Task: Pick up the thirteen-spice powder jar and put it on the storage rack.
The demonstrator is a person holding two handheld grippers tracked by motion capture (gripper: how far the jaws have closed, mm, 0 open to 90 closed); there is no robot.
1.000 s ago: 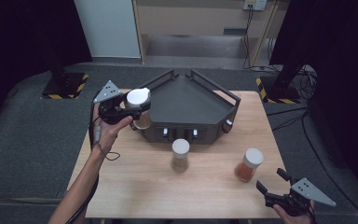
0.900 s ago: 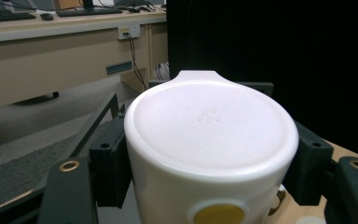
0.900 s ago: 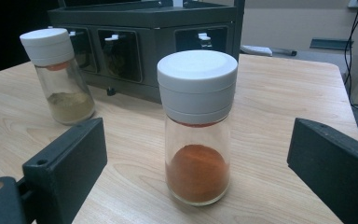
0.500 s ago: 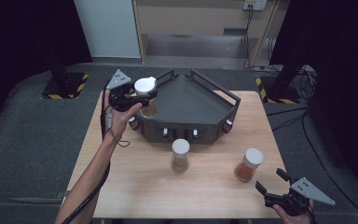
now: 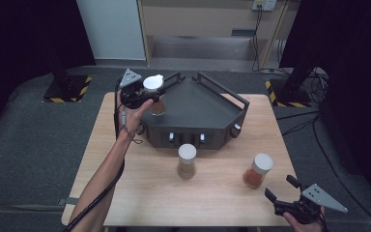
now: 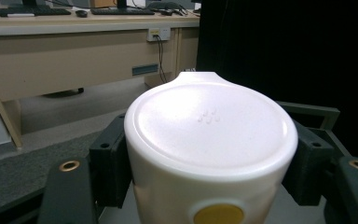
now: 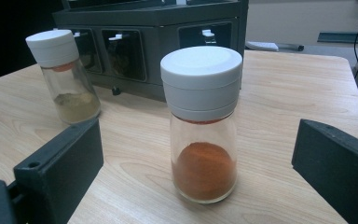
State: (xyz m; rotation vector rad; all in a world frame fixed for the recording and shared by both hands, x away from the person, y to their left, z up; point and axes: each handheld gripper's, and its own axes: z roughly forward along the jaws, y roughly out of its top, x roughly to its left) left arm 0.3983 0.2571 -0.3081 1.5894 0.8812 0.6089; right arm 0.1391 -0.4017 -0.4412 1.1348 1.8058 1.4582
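Observation:
My left gripper [image 5: 145,98] is shut on a white-lidded spice jar [image 5: 154,94] and holds it over the left rim of the dark angular rack [image 5: 198,106]. In the left gripper view the jar's lid [image 6: 209,126] sits between the black pads [image 6: 109,154]. Near the table's front right corner my right gripper [image 5: 281,188] is open; its jaws have just been opening, with nothing gripped. A jar of orange powder [image 7: 203,126] stands upright just ahead of them, untouched; the high view shows this orange jar [image 5: 257,170] too.
A third jar with pale green-brown powder [image 5: 187,161] stands in front of the rack's middle; the right gripper view has this jar [image 7: 65,74] at the left. The rack front [image 7: 168,32] has small drawers with white knobs. Bare wood table [image 5: 140,193] lies at the front left.
My left hand has carried its jar to the right and farther back, from beside the rack's left corner to over its rim. The right hand has kept its place.

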